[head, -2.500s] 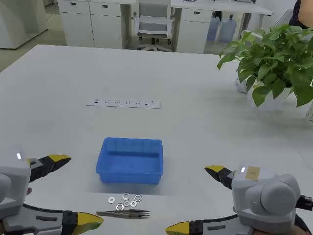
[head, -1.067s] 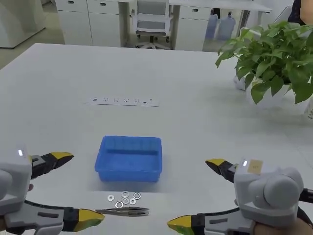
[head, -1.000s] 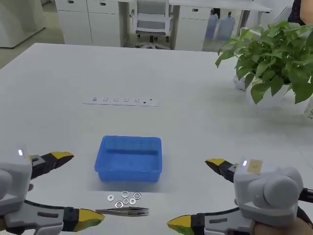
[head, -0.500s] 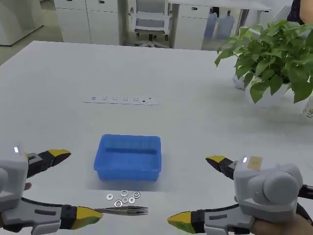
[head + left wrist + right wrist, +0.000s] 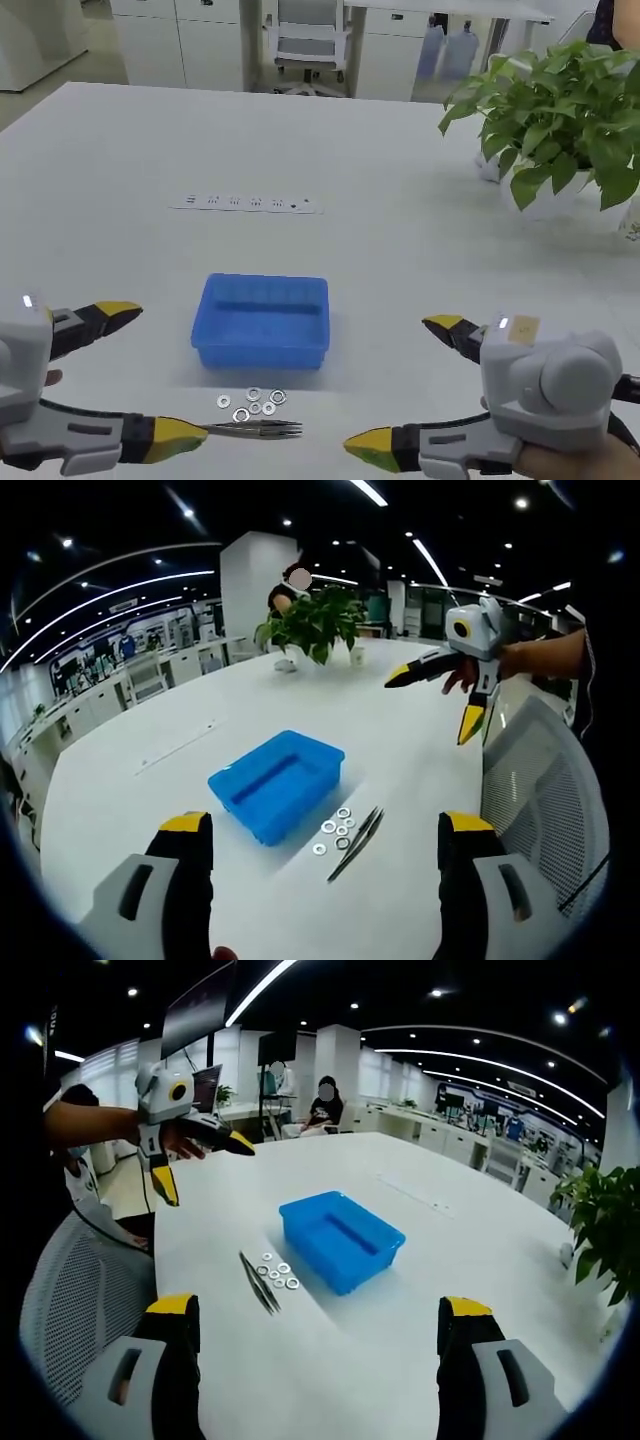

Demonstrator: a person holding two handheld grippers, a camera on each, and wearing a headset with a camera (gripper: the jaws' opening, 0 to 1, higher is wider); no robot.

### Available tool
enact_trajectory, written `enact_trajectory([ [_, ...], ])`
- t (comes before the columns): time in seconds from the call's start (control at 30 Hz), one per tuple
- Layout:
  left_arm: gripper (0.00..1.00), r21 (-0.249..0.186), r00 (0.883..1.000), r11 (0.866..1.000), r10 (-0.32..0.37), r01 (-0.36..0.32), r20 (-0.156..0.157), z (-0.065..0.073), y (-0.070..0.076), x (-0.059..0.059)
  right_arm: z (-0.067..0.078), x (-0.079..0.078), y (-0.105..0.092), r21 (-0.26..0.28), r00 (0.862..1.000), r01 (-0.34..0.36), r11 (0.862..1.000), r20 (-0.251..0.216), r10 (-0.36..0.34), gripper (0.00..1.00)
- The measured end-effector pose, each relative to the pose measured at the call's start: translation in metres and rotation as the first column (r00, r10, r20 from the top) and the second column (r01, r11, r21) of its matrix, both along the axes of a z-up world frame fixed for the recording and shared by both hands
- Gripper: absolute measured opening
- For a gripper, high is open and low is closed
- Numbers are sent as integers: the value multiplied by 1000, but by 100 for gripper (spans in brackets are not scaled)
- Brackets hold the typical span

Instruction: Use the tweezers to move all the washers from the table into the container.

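Tweezers [image 5: 258, 428] look thin, springy and slippery, so probably best pinched mid-shaft; washers [image 5: 252, 403] are tiny. Left gripper [image 5: 158, 371] and right gripper [image 5: 398, 382] both gape wide, empty.

A big white table [image 5: 420, 260] is seen. A blue container [image 5: 258, 352] is set near its front edge. Small washers [image 5: 252, 402] are laid just in front of it, with tweezers [image 5: 258, 428] right beside them. A white power strip [image 5: 248, 203] is laid farther back, and a potted plant [image 5: 560, 120] is placed at the right.
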State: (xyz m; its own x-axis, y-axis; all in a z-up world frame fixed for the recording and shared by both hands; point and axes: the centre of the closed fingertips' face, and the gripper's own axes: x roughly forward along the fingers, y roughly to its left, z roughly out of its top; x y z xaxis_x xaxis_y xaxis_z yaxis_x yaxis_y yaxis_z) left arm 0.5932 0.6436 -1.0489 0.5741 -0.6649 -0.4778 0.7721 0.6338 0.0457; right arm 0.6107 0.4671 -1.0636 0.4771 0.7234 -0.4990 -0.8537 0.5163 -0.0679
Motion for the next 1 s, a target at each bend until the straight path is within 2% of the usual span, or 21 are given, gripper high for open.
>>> enact_trajectory([
  [0.37,99,11,1000,1000,-6,6,-1,-1,0,0,3,2,-2,0,1000,-4,1000,13,4,100],
  [0.53,96,22,1000,999,-23,23,-5,-1,0,-1,3,2,-2,-5,1000,-12,1000,13,12,99],
  [0.8,89,59,997,996,-70,72,-27,-8,-2,-3,5,4,1,-17,998,-52,999,30,52,96],
  [1.0,87,105,993,988,-106,111,-47,-15,-1,-3,4,6,3,-35,997,-72,997,38,73,92],
])
